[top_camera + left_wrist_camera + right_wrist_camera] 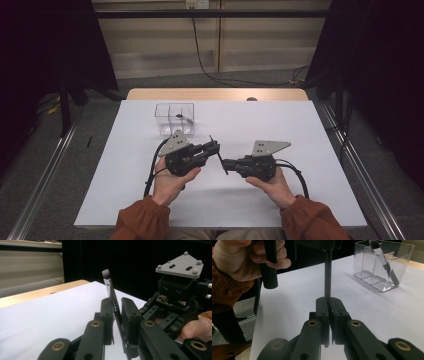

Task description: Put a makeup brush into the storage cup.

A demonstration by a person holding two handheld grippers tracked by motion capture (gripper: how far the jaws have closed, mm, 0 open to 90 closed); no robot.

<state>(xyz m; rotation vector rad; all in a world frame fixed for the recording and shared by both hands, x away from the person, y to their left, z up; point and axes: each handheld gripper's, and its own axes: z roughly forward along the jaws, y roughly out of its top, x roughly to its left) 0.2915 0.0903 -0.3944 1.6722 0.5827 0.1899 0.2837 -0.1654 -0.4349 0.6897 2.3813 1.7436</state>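
Note:
A thin black makeup brush (218, 155) hangs over the white table (300, 135), gripped by both grippers. My left gripper (216, 146) points right and is shut on the brush's upper part. In the left gripper view the handle (115, 305) runs between the jaws of the left gripper (117, 312), and the bristle head (106, 272) sticks up past them. My right gripper (225, 163) points left and is shut on the lower end. In the right gripper view the handle (327, 277) rises straight out of the shut right gripper (328, 302).
A clear plastic organizer box (174, 119) with dividers stands behind the left gripper, and another brush (184, 118) leans inside it. The box (384, 265) is at the upper right in the right gripper view. The table's wooden far edge (215, 94) lies beyond.

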